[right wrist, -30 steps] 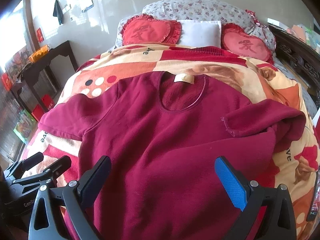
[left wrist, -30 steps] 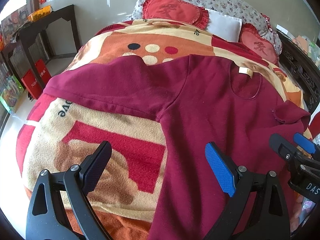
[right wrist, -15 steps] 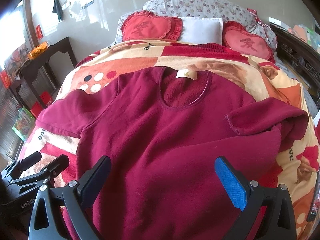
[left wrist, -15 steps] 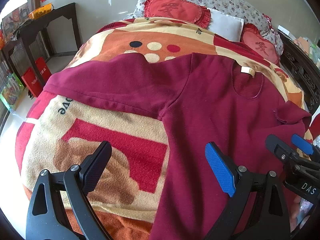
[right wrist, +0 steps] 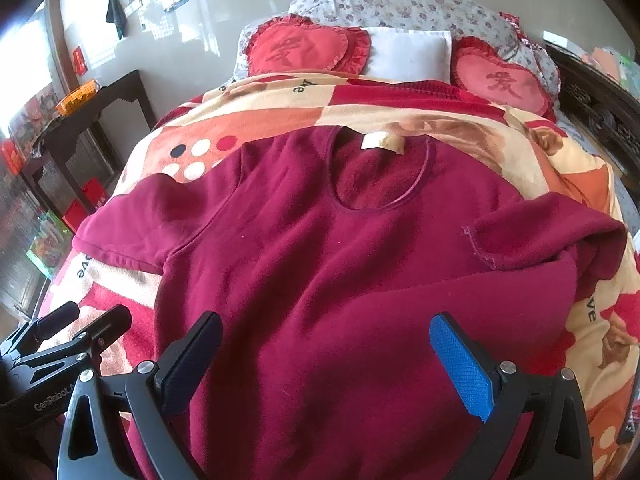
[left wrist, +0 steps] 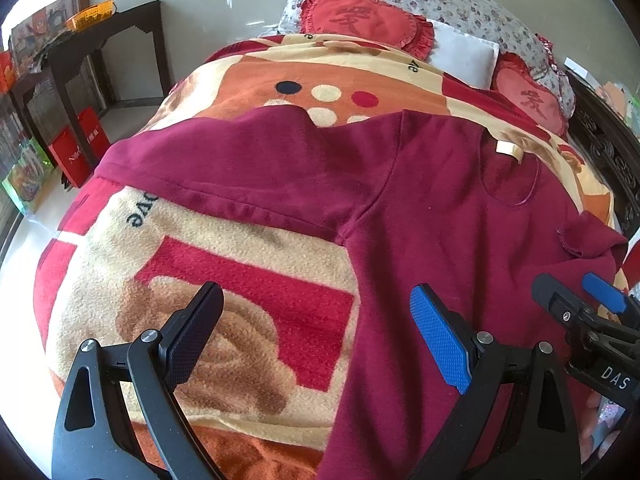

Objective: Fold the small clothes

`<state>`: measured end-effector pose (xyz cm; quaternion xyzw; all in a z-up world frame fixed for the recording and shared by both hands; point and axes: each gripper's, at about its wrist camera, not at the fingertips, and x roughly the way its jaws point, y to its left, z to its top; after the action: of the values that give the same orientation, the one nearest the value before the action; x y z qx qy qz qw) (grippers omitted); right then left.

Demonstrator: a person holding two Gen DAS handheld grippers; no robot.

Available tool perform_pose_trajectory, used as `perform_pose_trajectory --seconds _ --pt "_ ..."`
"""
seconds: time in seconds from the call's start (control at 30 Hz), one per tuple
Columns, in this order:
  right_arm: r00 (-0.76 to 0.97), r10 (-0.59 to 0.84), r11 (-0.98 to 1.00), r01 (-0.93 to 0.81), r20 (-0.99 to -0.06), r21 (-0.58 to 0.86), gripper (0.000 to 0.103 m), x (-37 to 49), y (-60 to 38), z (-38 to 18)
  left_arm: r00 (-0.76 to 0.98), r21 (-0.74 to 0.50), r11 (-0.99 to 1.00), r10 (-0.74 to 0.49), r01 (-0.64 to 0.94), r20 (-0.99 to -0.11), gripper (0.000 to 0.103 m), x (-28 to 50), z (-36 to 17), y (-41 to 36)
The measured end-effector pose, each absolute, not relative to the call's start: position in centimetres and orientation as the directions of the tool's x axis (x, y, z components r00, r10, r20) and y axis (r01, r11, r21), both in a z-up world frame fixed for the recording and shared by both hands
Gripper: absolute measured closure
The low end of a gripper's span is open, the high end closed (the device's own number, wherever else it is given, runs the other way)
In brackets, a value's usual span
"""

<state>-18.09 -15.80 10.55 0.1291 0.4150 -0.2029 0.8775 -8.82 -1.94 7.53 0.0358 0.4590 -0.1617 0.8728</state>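
A dark red long-sleeved top (right wrist: 340,264) lies face up on the blanket, collar and tan label (right wrist: 382,142) toward the pillows. Its left sleeve (left wrist: 240,168) is spread out flat; its right sleeve (right wrist: 552,232) is folded in over the body. My left gripper (left wrist: 316,332) is open and empty, above the blanket beside the top's left side seam. My right gripper (right wrist: 326,356) is open and empty, above the lower body of the top. Each gripper shows in the other's view: the right one (left wrist: 576,300), the left one (right wrist: 80,324).
A patterned orange, red and cream blanket (left wrist: 224,280) covers the bed. Two red heart cushions (right wrist: 308,48) (right wrist: 500,84) and a white pillow (right wrist: 408,52) lie at the head. A dark side table (left wrist: 92,52) and red bags (left wrist: 80,148) stand left. A carved dark frame (right wrist: 600,116) runs along the right.
Both grippers have moved slightly forward over the top toward the collar. Both stay open and empty. The top has not moved.
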Motion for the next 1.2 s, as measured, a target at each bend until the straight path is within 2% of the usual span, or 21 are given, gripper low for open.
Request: perform_pose_trajectory --seconds 0.53,0.9,1.2 --pt "0.562 -0.241 0.890 0.452 -0.791 0.051 0.000 -16.0 -14.5 9.8 0.524 -0.093 0.959 -0.226 0.267 -0.822 0.008 -7.2 7.0 0.4" --pt "0.557 -0.207 0.903 0.425 -0.804 0.063 0.000 -15.0 -14.1 9.2 0.530 -0.122 0.977 -0.199 0.177 -0.824 0.008 -4.0 7.3 4.8" --pt "0.561 -0.183 0.917 0.393 -0.807 0.066 0.000 -14.6 -13.5 9.1 0.536 -0.246 0.967 -0.171 -0.071 -0.826 0.008 3.8 6.6 13.5"
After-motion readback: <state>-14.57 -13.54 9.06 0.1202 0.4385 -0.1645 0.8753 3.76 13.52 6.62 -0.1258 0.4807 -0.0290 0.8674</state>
